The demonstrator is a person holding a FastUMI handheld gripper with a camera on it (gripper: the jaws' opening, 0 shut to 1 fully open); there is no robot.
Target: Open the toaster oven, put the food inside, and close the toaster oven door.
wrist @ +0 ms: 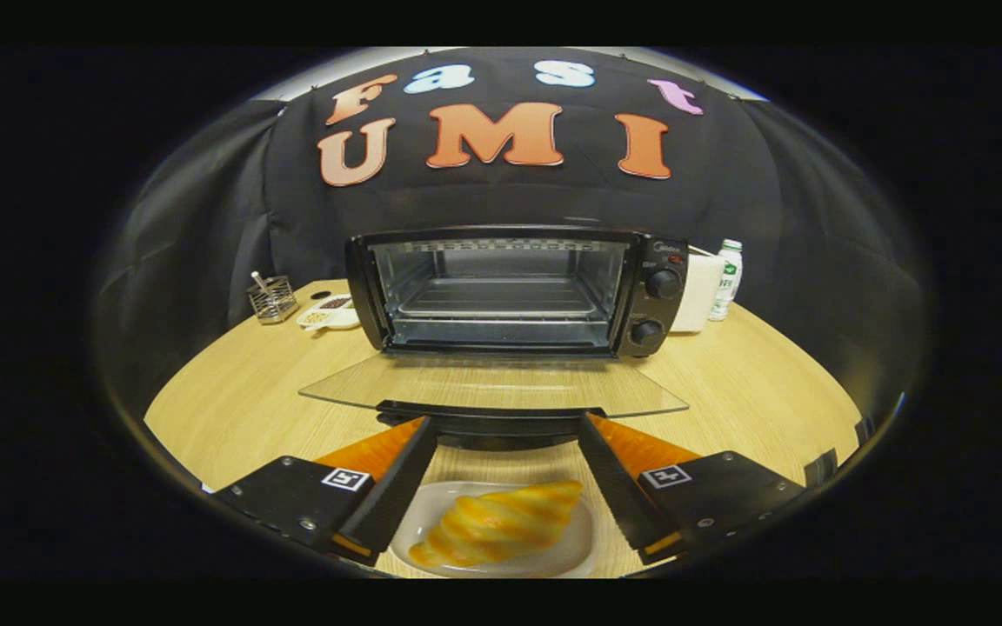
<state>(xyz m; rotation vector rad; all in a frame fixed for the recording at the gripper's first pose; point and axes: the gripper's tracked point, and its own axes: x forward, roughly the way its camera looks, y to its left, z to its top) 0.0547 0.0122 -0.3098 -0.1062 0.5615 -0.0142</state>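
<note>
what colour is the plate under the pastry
White plate, seen in the gripper view, between the open gripper fingers.

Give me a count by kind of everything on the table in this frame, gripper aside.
Toaster oven, door open: 1
Plate with a croissant, between the fingers of the open hand-held gripper: 1 each, 2
Wire basket: 1
Small dish: 1
White box: 1
Bottle: 1
Total: 7
</note>
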